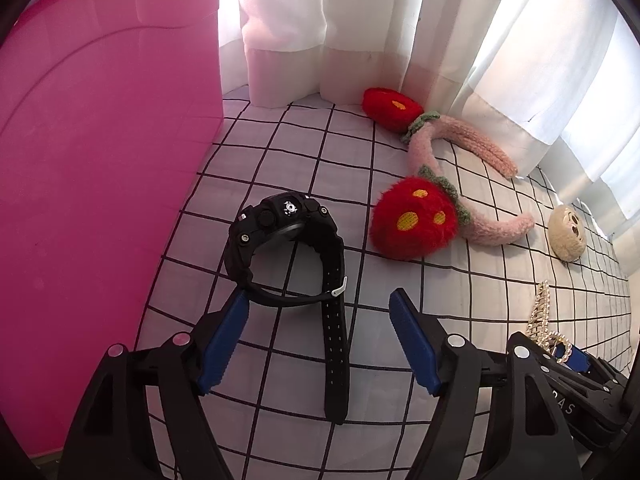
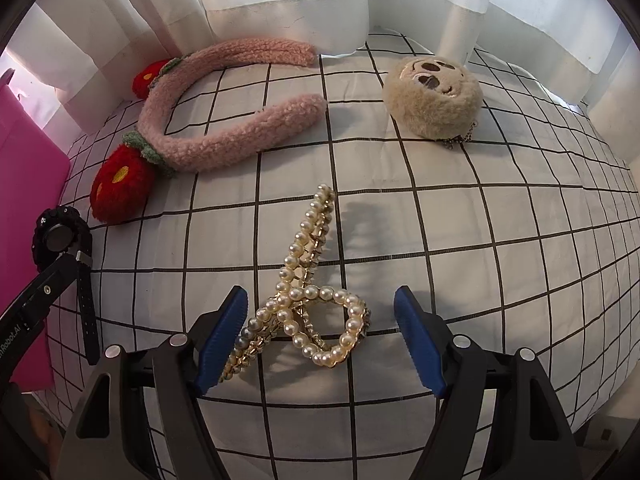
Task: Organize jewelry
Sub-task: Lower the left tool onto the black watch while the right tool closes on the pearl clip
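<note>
Watch between open left hand-held gripper pads; pearl clip between open right.

The left gripper body reads a cut-off "Robot.AI". The right gripper body shows partial letters "AS".

Bright daylight glows through the white curtain, things cast soft shadows, and both pictures bend round at their dark edges.

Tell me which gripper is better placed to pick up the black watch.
Left. The left gripper stands open right over the black watch; the right gripper straddles the pearl hair clip.
</note>
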{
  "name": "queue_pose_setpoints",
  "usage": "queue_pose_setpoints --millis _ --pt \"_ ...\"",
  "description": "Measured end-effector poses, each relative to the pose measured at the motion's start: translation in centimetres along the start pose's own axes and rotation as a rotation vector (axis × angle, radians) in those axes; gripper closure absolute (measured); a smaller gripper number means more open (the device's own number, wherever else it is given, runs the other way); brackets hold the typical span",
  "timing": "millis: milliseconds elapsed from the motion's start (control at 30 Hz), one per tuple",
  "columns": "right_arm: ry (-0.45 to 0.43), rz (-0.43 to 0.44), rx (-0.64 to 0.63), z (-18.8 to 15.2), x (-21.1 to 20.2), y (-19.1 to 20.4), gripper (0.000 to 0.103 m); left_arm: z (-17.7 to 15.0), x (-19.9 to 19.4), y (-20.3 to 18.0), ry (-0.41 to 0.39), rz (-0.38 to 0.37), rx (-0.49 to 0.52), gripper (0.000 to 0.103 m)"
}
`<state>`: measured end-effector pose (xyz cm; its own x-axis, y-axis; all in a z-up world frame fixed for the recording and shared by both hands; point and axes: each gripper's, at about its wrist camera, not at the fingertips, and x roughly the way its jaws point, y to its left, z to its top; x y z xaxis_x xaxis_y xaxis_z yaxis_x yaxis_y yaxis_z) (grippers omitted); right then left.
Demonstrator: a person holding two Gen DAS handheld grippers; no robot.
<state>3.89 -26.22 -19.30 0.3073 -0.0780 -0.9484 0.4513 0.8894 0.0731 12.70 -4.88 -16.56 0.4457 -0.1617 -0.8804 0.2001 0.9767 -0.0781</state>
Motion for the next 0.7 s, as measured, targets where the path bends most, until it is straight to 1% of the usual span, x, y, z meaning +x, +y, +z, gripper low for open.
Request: queue_pose_setpoints --millis 100,233,367,500,700 --pt "-0.007 -0.017 -0.014 0.0 0.1 0.1 0.031 0.1 0.4 -0.1 0.002 0.015 -0.001 0.031" --pt "-0.016 -0.053 -0.048 -0.2 0.3 0.7 0.030 0.1 0.9 -0.4 -0.012 0.080 0.013 0.030" --pt "-0.024 -0.054 -0.053 -0.3 0.3 1.0 0.027 0.3 1.9 -0.3 -0.002 0.107 0.003 0.030" --pt "-0.037 -0.060 -0.056 -0.6 0.2 1.3 0.025 0.7 3.2 -0.1 0.019 0.119 -0.016 0.030" --pt "-0.053 -0.060 -0.059 -0.5 0.5 0.8 0.024 1.0 4.2 -0.2 0.027 0.126 -0.013 0.030"
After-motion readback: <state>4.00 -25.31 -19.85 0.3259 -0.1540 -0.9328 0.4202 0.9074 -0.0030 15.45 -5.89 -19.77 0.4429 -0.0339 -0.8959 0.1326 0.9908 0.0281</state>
